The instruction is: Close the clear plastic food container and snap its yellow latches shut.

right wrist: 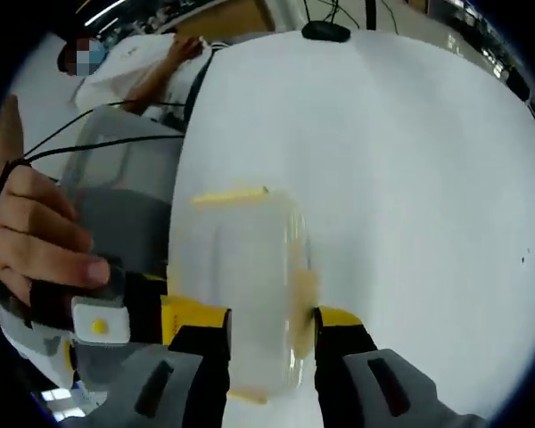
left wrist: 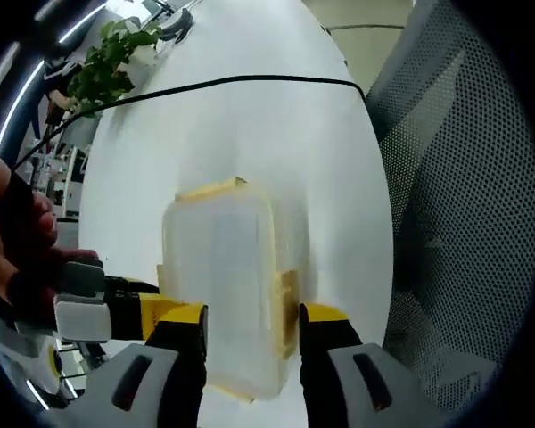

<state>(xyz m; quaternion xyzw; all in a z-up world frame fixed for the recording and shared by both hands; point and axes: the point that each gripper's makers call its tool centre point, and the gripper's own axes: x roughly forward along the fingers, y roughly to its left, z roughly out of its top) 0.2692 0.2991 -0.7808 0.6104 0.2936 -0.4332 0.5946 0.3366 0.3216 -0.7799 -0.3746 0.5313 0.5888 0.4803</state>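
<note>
Two sets of fingers — left gripper point(left wrist: 250, 343), right gripper point(right wrist: 269, 352) — spread apart, clear container point(left wrist: 223, 276) lying between them.

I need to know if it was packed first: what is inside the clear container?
Nothing can be made out inside the container; the white table shows through its hazy walls. The jaws cover its lower sides, and blur could hide something small.

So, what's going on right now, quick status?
Left gripper jaws astride the clear container, right gripper likewise; contact unclear. Lid on, yellow latch at the far end. White table, black cable beyond.
</note>
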